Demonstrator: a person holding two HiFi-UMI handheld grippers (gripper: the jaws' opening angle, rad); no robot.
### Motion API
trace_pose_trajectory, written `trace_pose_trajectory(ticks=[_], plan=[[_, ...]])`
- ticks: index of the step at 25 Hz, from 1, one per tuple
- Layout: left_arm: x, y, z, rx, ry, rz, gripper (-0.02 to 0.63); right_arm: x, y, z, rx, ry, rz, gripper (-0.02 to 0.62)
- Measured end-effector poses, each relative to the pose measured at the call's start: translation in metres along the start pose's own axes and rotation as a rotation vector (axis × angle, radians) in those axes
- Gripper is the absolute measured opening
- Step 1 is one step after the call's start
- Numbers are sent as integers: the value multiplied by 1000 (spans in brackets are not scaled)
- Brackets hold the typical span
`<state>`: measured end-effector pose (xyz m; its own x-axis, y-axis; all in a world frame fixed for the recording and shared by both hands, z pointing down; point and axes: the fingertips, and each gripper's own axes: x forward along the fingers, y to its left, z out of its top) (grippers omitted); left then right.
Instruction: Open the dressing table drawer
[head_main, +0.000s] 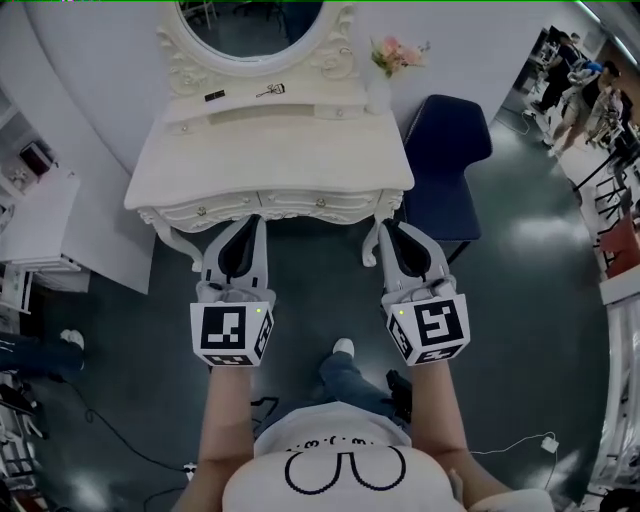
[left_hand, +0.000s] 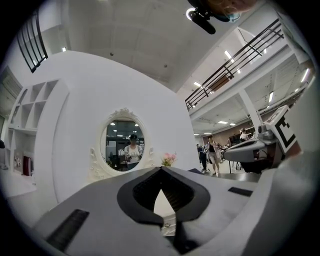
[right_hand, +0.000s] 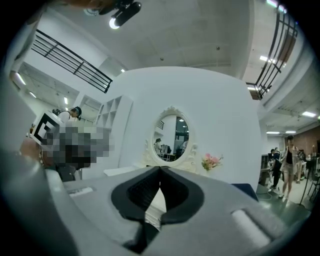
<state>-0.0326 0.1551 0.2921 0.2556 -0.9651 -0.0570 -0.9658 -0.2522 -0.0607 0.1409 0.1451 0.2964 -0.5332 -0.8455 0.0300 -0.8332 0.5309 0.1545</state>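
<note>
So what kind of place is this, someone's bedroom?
Probably not: it looks like a staged corner in an open hall. The dressing table and oval mirror stand against a curved partition, with a mezzanine railing and people beyond.

Head cam high up, tilted steeply down, dressing table (head_main: 270, 160) close ahead at top of frame. Left gripper (head_main: 256, 222) cam low & level, sighting along own jaws twd mirror (left_hand: 125, 145), near table front. Right gripper (head_main: 386, 230) cam same, off to right. Shared by all three: mirror, pink flowers (right_hand: 211, 161), bit of table surface. Each gripper cam also catching other gripper at frame edge.
</note>
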Motion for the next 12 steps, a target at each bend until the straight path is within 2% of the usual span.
trace_pose_trajectory(ticks=[7, 12], plan=[[71, -9, -3, 9, 6, 47, -2, 53, -58, -7, 9, 1, 77, 3], [103, -6, -14, 16, 18, 78, -2, 87, -72, -23, 39, 14, 128, 3]])
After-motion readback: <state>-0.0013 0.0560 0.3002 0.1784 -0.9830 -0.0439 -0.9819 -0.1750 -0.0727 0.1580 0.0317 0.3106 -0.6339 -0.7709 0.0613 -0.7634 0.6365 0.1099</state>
